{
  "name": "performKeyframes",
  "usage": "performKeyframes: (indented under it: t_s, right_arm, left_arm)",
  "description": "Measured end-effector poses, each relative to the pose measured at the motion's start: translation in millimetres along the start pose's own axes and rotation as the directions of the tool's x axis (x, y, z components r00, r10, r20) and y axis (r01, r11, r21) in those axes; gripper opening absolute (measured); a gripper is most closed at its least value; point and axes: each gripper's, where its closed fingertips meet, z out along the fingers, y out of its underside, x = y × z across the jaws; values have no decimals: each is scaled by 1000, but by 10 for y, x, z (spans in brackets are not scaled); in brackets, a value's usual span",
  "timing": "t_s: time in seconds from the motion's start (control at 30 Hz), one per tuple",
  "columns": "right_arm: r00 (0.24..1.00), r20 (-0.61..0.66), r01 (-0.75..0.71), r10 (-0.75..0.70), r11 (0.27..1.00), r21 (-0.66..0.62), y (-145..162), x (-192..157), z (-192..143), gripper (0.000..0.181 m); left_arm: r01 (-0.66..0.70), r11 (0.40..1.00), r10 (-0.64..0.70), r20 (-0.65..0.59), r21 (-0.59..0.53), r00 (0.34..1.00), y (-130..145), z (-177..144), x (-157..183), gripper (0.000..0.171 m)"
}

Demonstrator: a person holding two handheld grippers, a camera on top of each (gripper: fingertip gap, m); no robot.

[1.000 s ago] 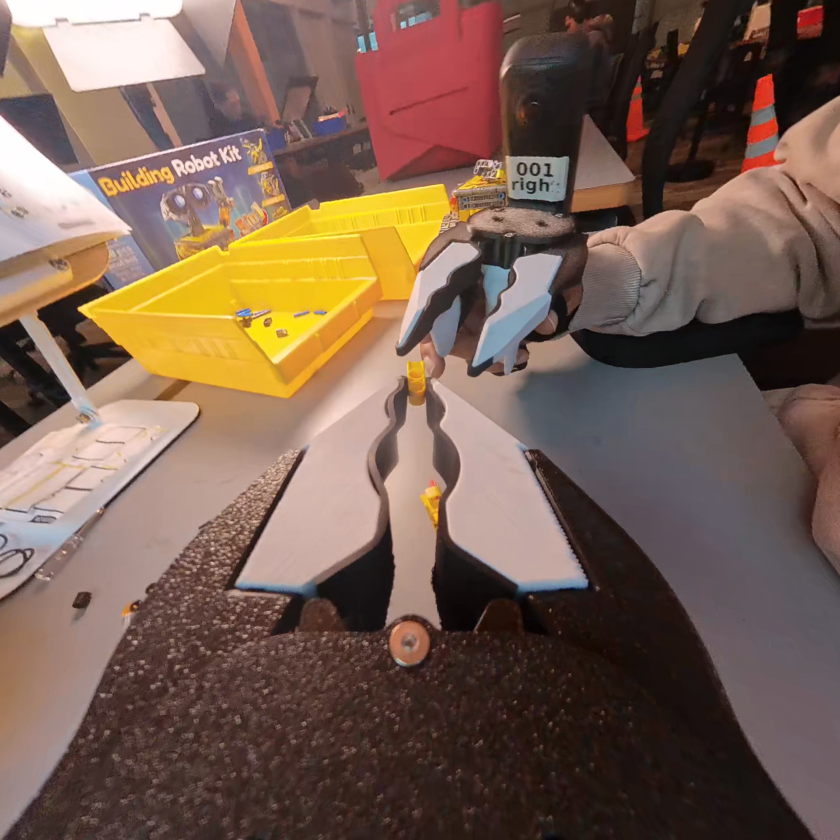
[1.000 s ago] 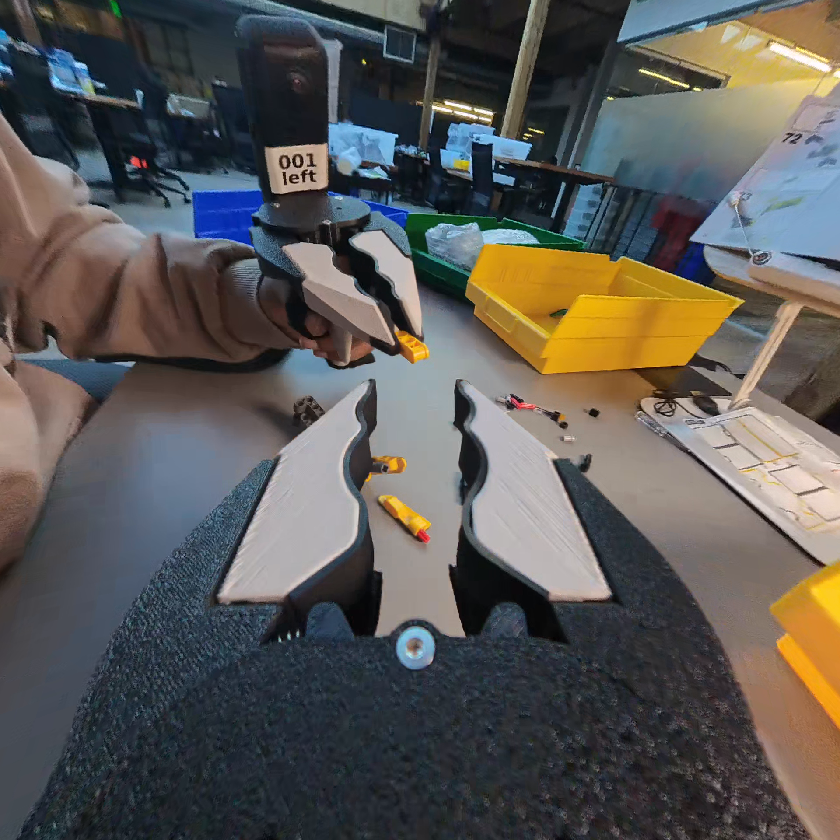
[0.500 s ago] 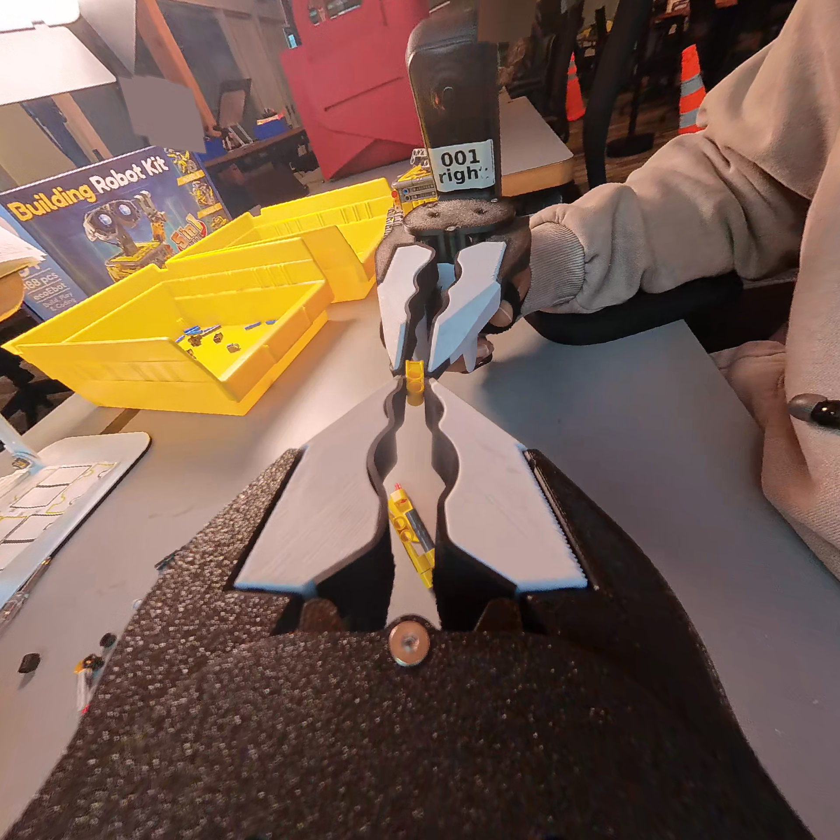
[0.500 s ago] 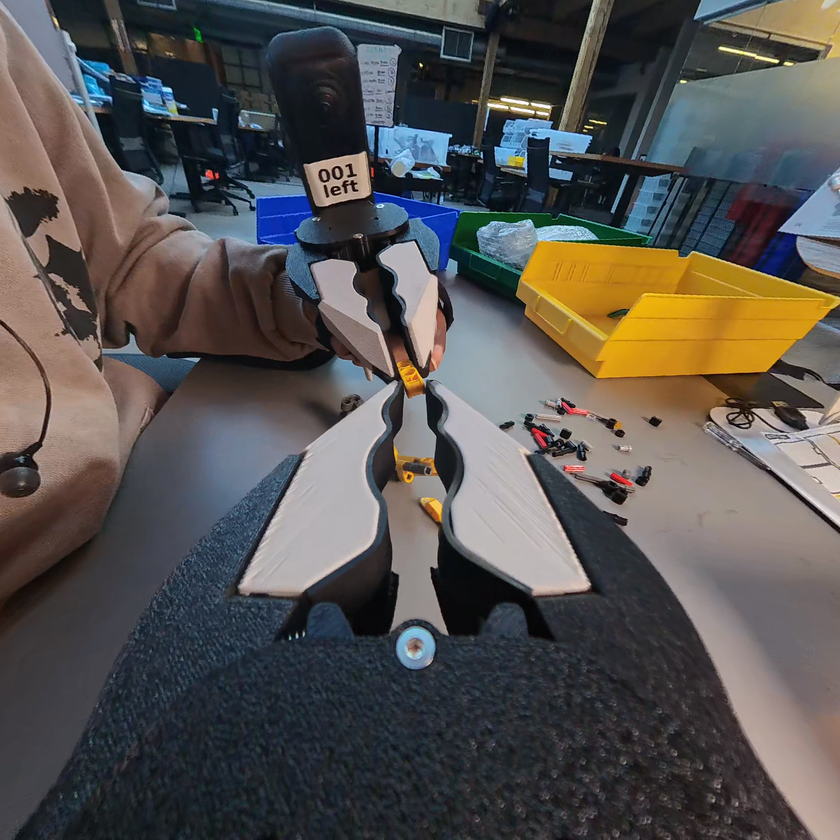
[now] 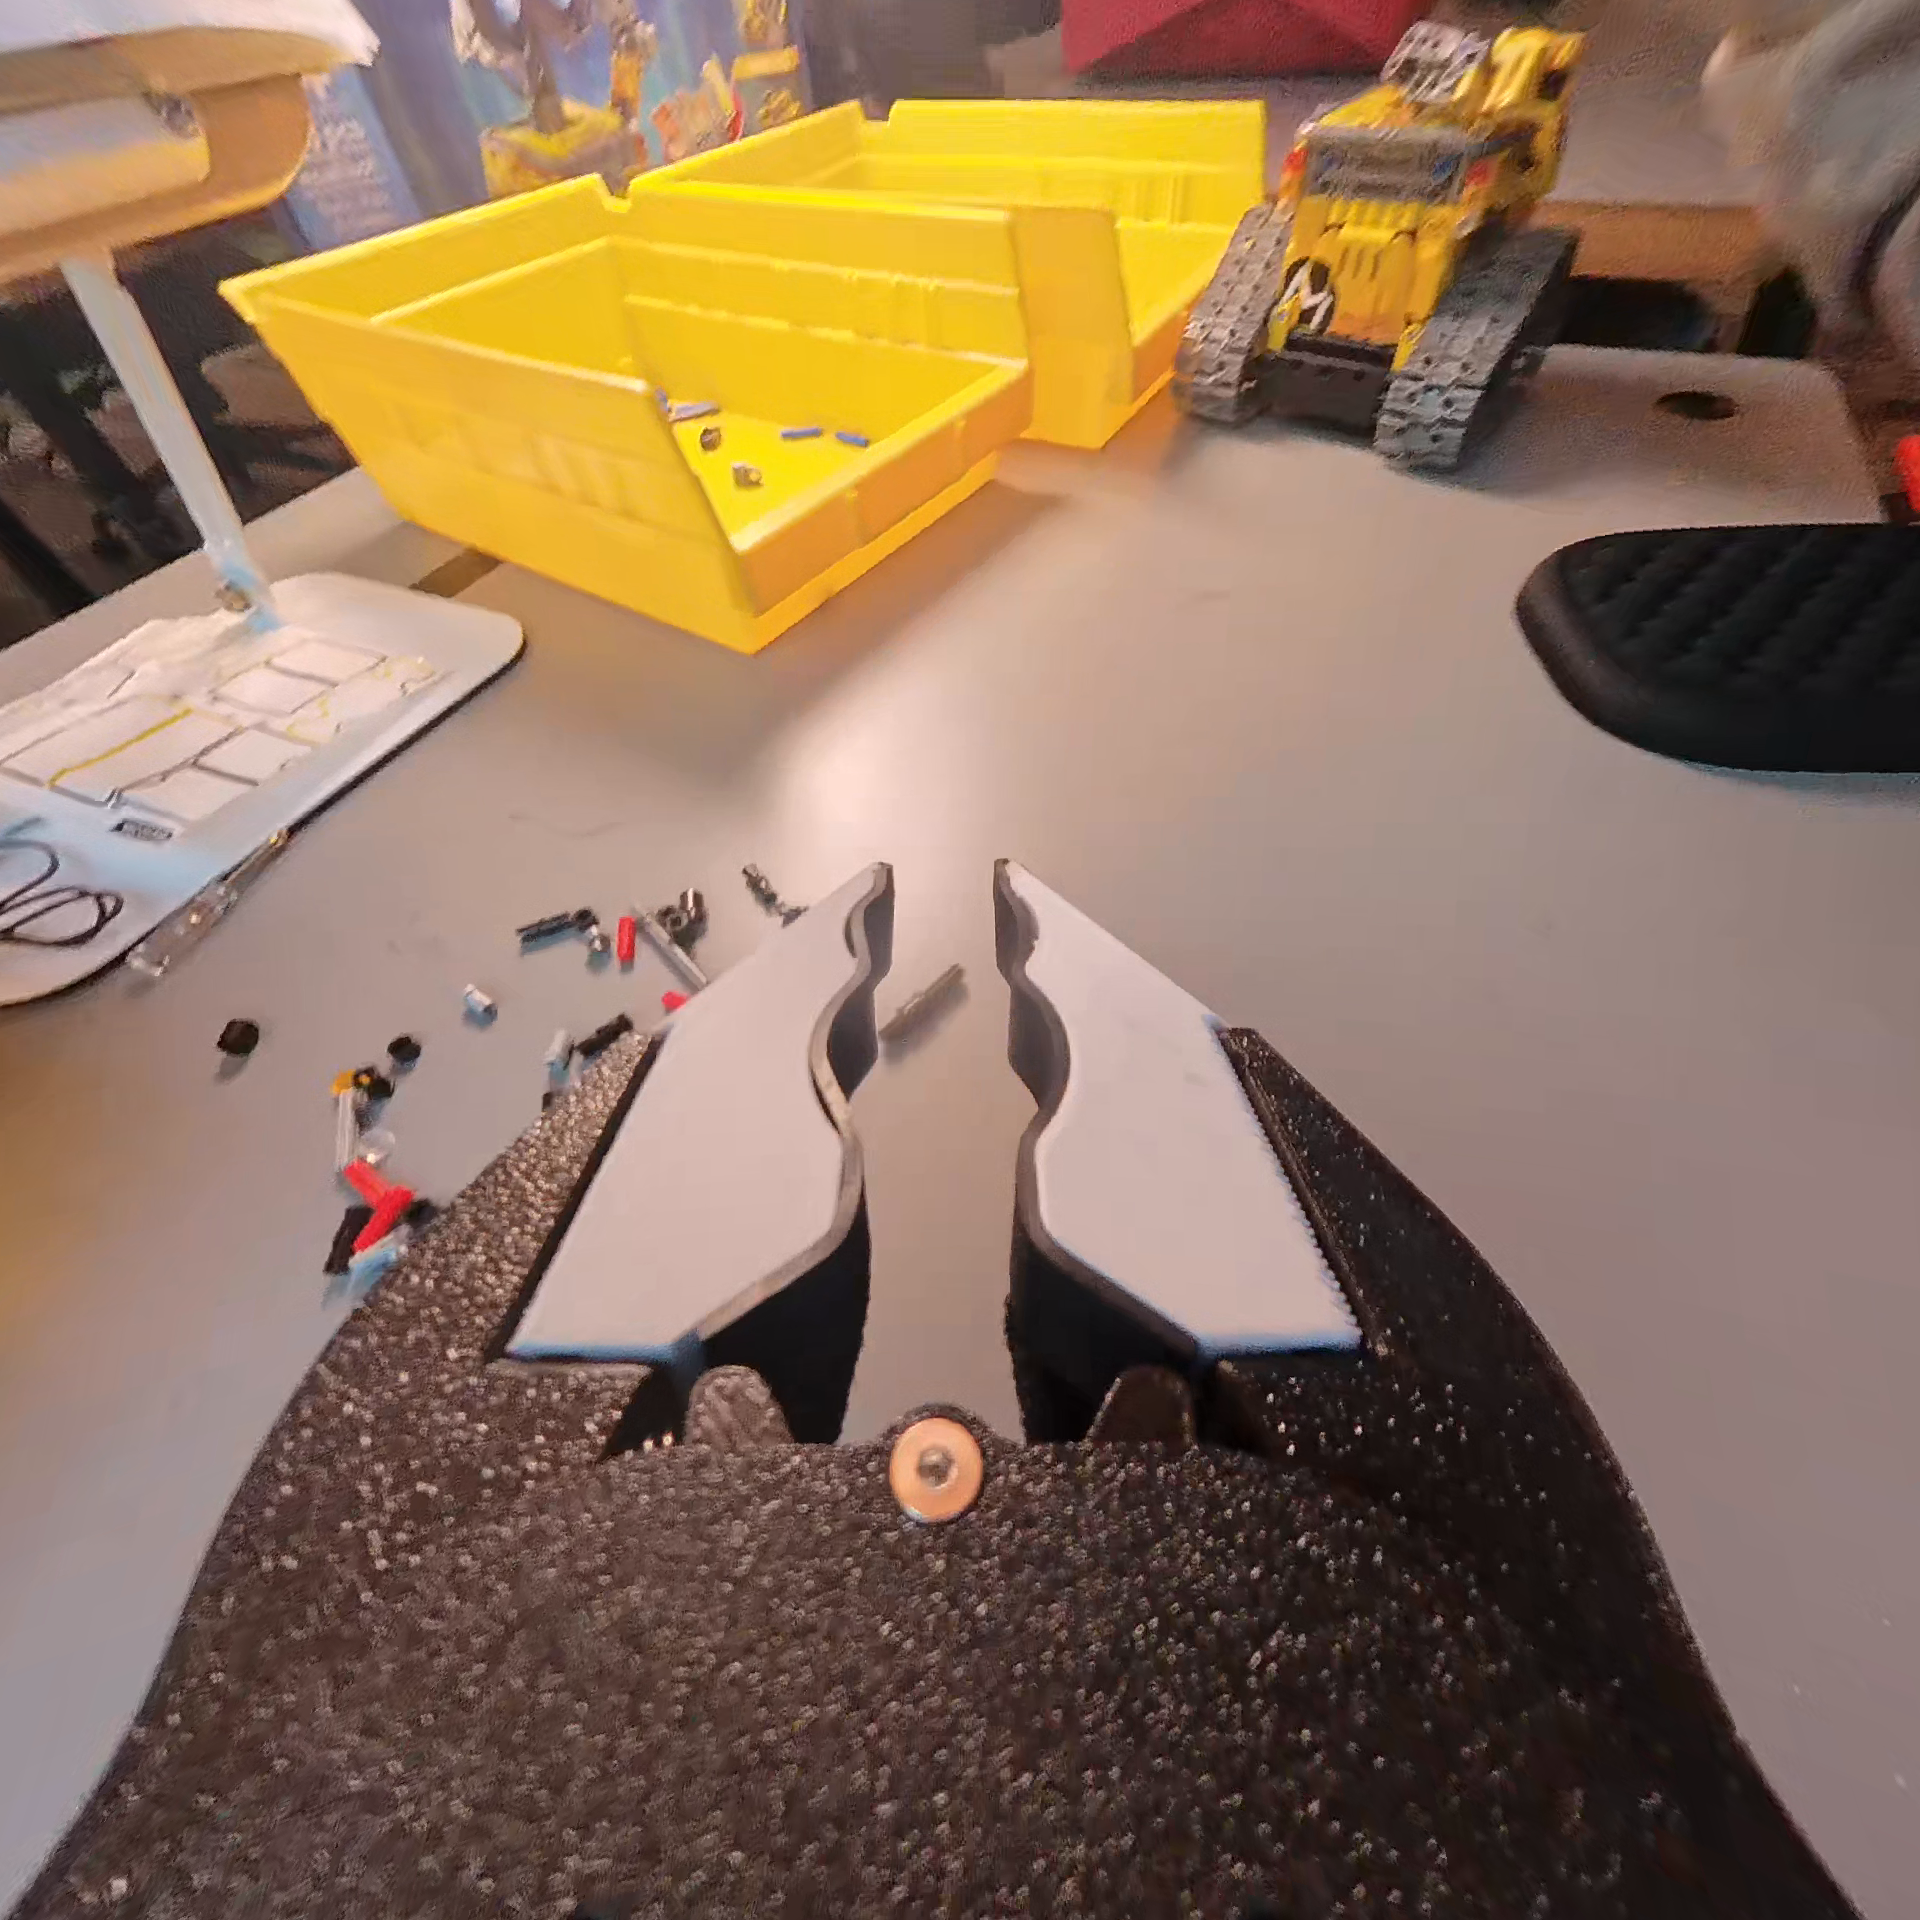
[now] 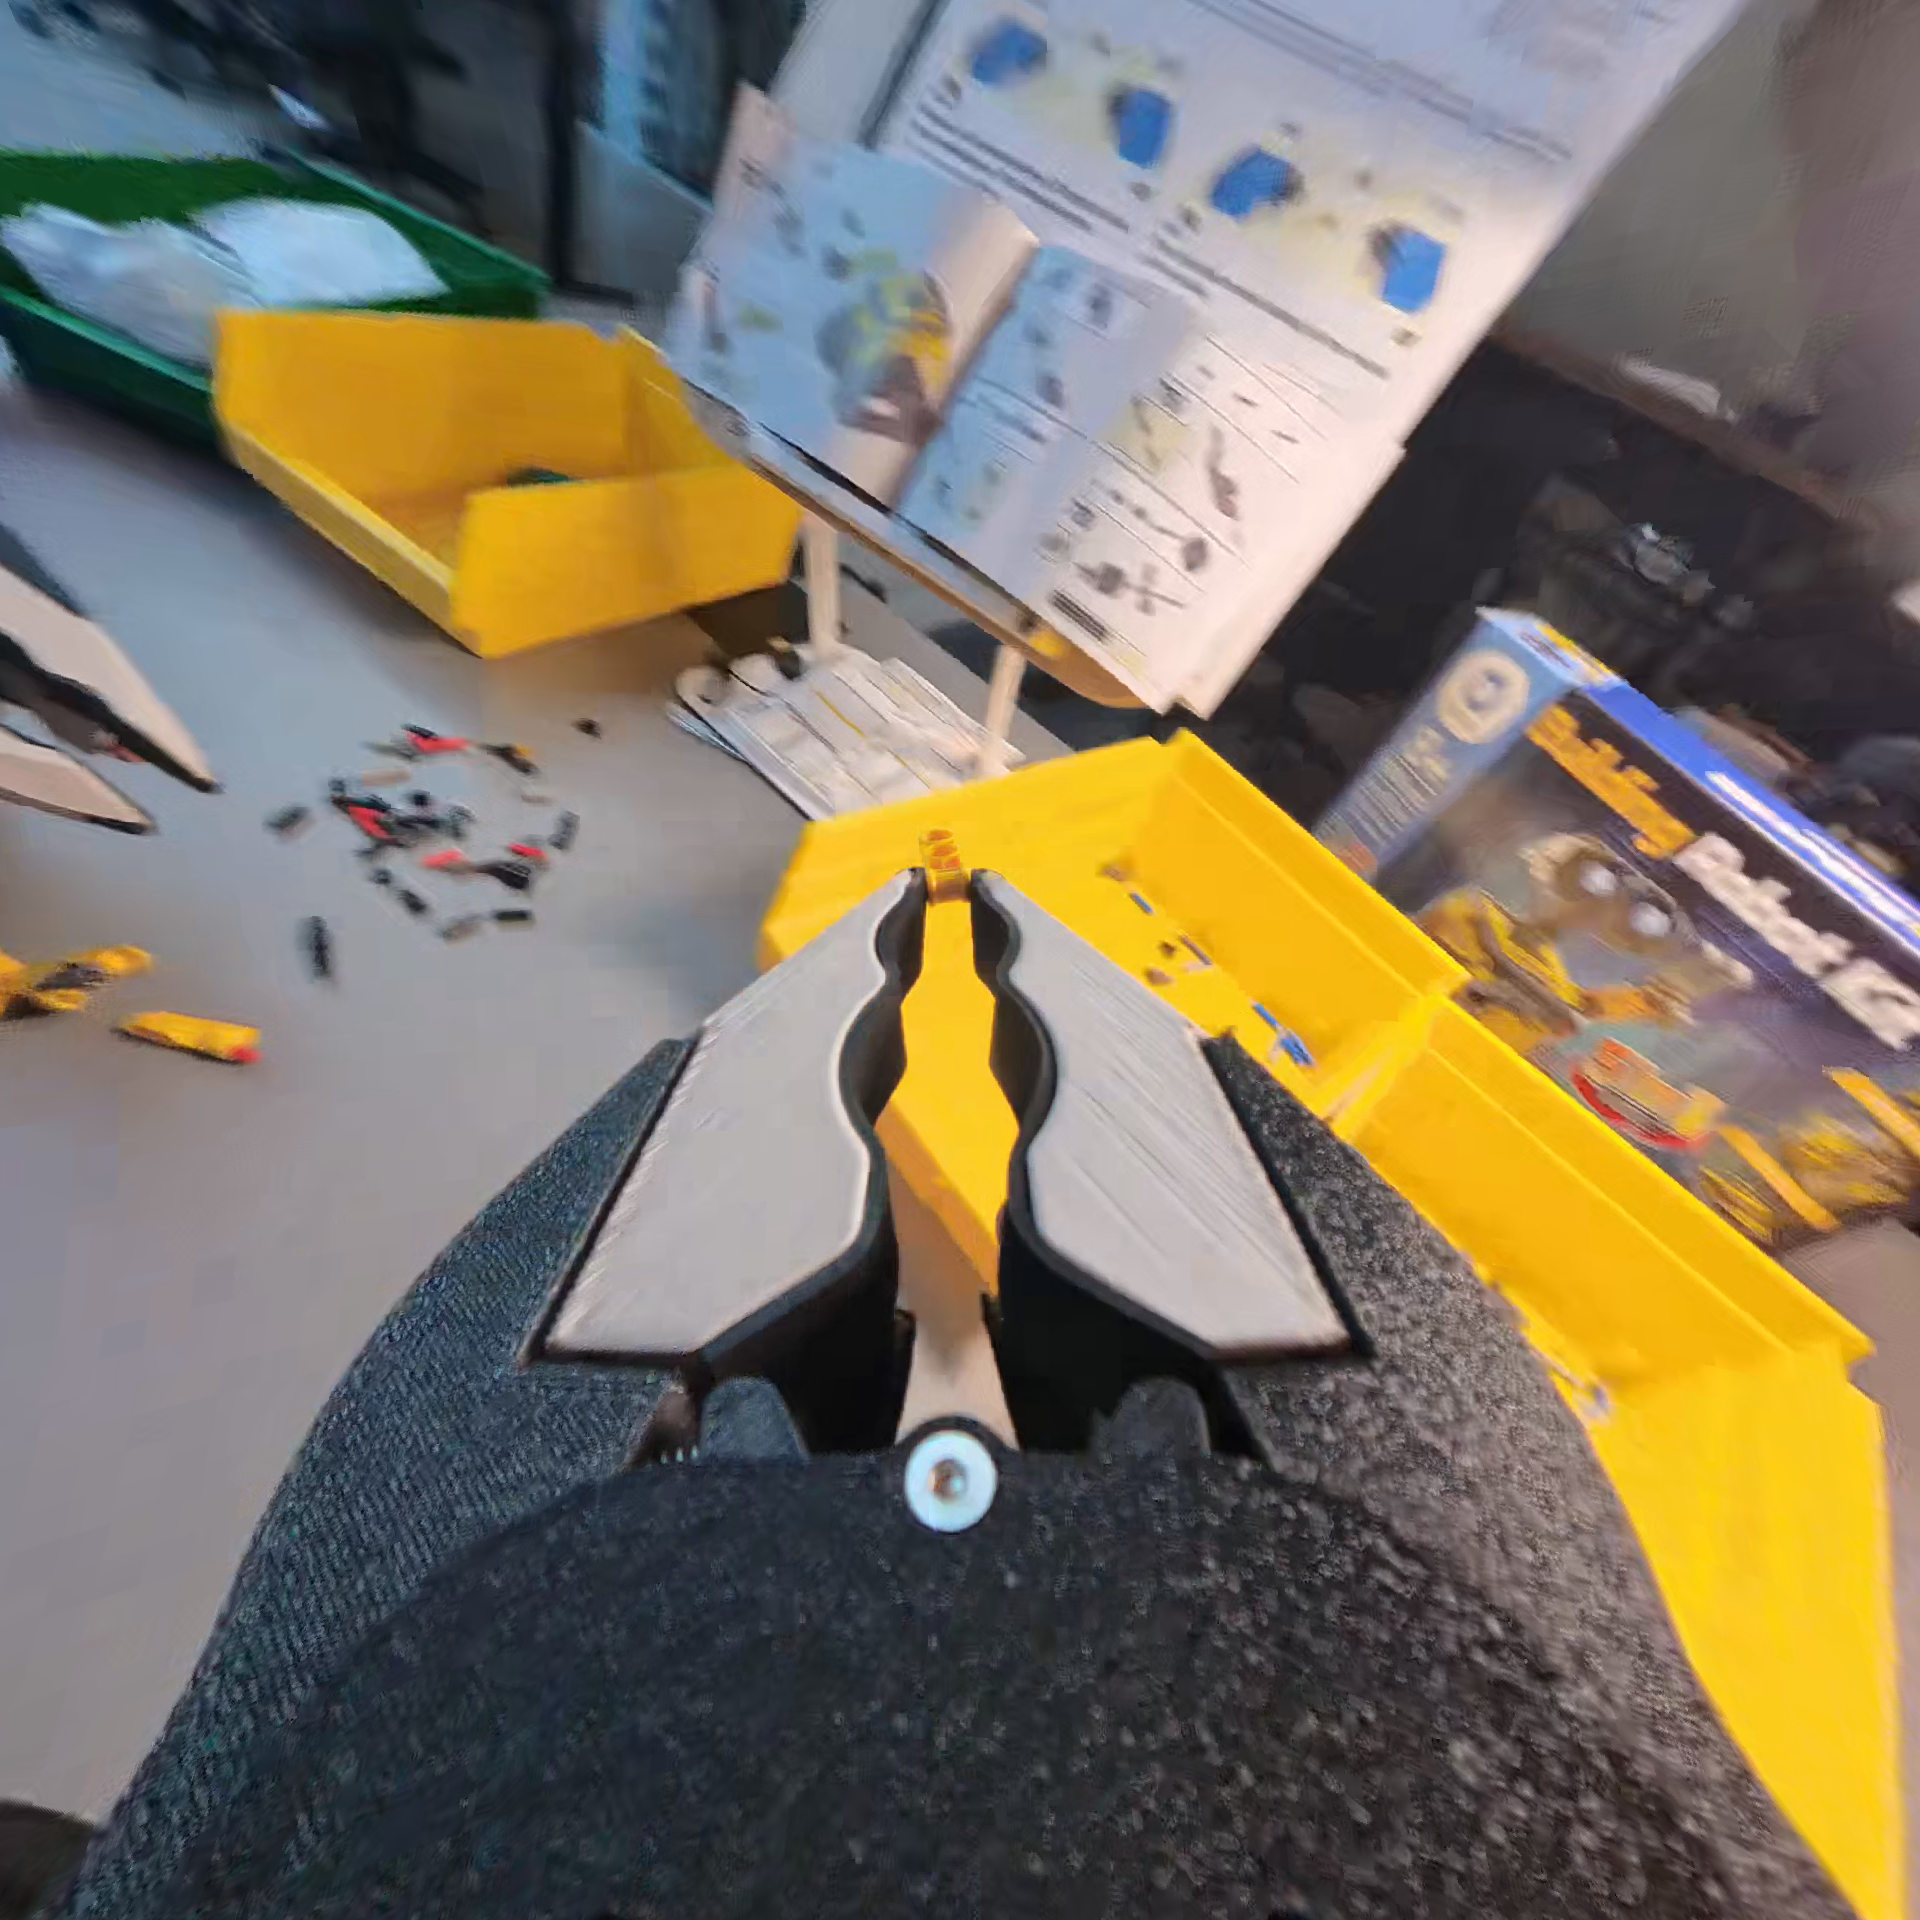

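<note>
The left tongs [image 5: 943, 883] hang apart and empty over the desk [image 5: 1195, 727], with a small dark pin [image 5: 923, 1002] lying on the desk between the tips and loose parts [image 5: 582, 997] scattered just beside them on the left. The right tongs [image 6: 948, 881] are clamped on a small yellow piece [image 6: 943, 858], held above the near edge of a yellow bin [image 6: 1382, 966] that has a few small parts in it. Beyond stand more bins [image 5: 1081, 208] and a yellow tracked model [image 5: 1392, 239] at the desk's far edge. The piece is gripped, not set down.

Yellow bins [image 5: 665, 416] and a tracked toy vehicle [image 5: 1392, 260] stand on a grey desk [image 5: 1195, 748]. Small loose parts [image 5: 582, 997] lie scattered near a booklet stand [image 6: 1091, 343].
</note>
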Motion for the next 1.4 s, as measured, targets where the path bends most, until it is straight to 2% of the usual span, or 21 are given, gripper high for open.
performKeyframes:
  t_s: [0.07,0.13,0.27,0.37,0.53,0.63,0.8,0.93,1.1,1.17,1.3,1.4]
  right_arm:
    - [996,-87,11,-21,993,-118,150,541,-78,6]
    - [990,-132,10,-48,961,-276,483,1029,-69,7]
    - [991,-136,-75,14,885,-459,1217,1651,94,6]
    - [987,-116,-157,114,841,-517,1609,1804,262,6]
    - [988,-100,-155,118,764,-627,2072,1901,470,6]
    - [994,-72,-109,82,726,-679,2250,1898,540,6]
    - [993,-52,-111,104,710,-696,2380,1868,617,7]
    - [992,-57,-121,112,717,-687,2397,1903,615,13]
    - [989,-82,-146,121,774,-616,2160,1997,541,15]
    - [988,-89,-155,127,813,-562,1953,2011,497,16]
    - [981,-148,-173,123,901,-398,1307,1955,318,16]
    - [977,-201,-131,63,929,-347,915,1692,59,16]
  left_arm:
    - [24,998,-23,27,-59,999,117,34,-70,20]
    - [42,994,-39,32,-99,999,200,63,-89,22]
    - [47,991,-42,43,-124,998,264,86,-106,22]
    - [67,988,-60,58,-137,997,322,92,-151,23]
    - [101,986,-90,83,-132,992,337,78,-224,23]
    - [116,985,-105,88,-126,991,333,72,-245,23]
    - [134,981,-121,95,-138,988,354,83,-270,25]
    - [139,978,-125,99,-153,987,377,97,-279,26]
    - [149,977,-135,102,-150,986,374,96,-295,26]
    - [153,977,-139,102,-147,985,371,92,-298,26]
    - [155,978,-141,103,-141,985,364,88,-303,26]
    - [157,977,-143,105,-141,984,364,88,-307,26]
